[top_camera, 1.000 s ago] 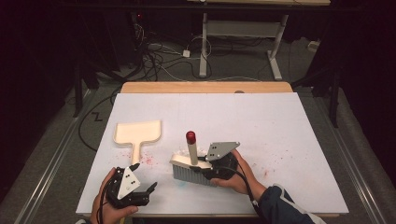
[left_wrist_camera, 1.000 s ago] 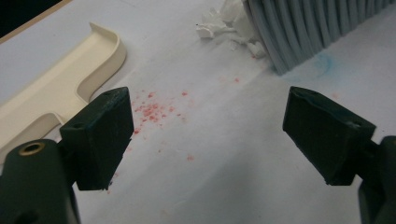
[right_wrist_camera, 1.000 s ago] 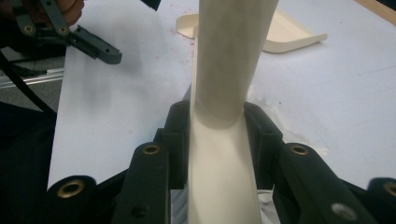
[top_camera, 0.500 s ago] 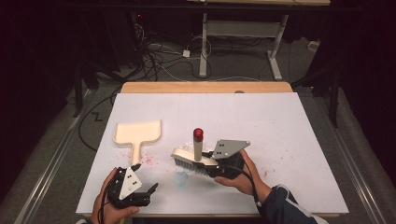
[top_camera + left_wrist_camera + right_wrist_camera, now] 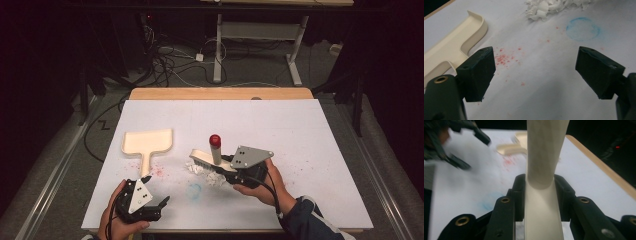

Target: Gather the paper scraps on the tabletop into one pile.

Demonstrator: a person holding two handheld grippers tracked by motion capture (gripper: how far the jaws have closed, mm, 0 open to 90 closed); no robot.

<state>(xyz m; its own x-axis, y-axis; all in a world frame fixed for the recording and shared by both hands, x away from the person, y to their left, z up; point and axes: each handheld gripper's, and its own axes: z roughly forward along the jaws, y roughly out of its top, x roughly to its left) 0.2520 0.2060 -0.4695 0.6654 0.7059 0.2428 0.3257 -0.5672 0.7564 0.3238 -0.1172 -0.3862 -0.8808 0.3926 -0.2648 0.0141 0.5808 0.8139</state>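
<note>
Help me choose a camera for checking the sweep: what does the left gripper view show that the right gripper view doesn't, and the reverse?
The left gripper view alone shows the left gripper with jaws wide apart and nothing between them, the heap of white paper scraps and scattered red specks. The right gripper view alone shows the right gripper clamped on the cream brush handle, and the table's wooden edge. Both show the cream dustpan, the blue ring mark and the white table surface.
</note>
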